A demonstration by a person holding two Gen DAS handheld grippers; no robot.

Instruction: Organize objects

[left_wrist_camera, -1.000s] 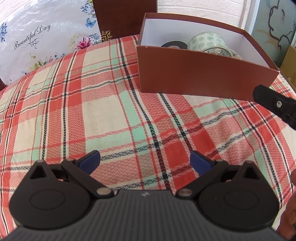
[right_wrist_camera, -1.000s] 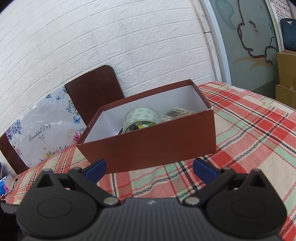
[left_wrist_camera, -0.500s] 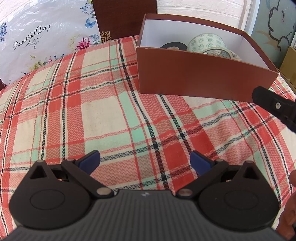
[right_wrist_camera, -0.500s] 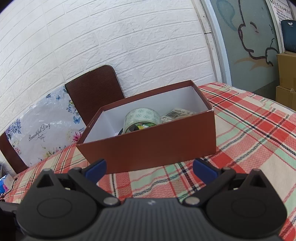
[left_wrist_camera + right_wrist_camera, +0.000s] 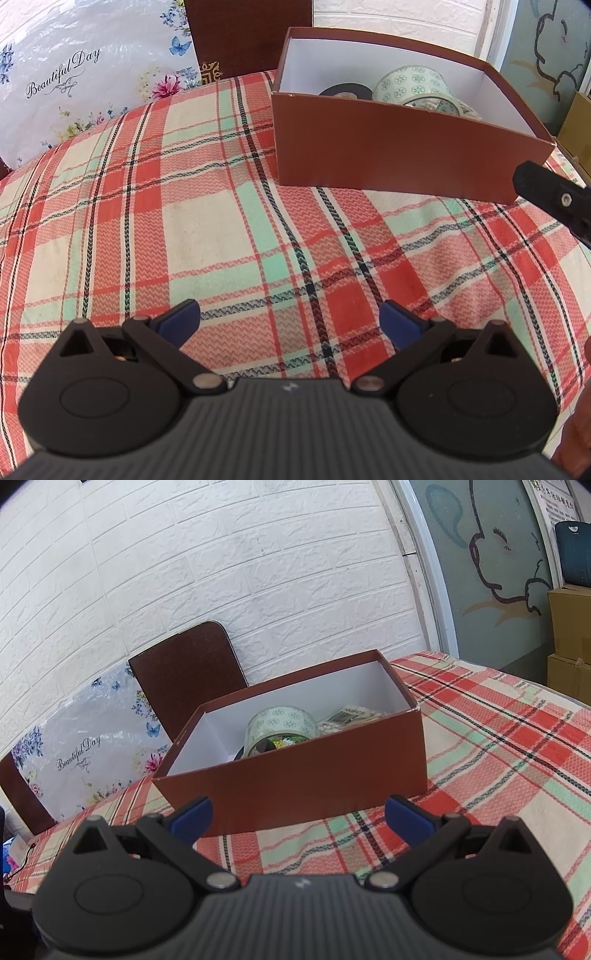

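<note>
My left gripper [image 5: 290, 319] is spread wide with nothing between its blue pads [image 5: 181, 320], hovering over bare plaid tablecloth [image 5: 207, 221]. My right gripper [image 5: 299, 814] is likewise released and empty, pointed at the near wall of the brown box [image 5: 314, 771], which sits on the cloth toward the far side. Inside the box I see a patterned tape roll [image 5: 282, 725], a black roll [image 5: 345, 92] to its left and a labelled packet [image 5: 351, 716] to its right. Part of my right gripper shows at the right edge of the left view. Beyond the table stand a brown chair [image 5: 188, 672], a flowered bag [image 5: 85, 70] and a white brick wall [image 5: 221, 554].
</note>
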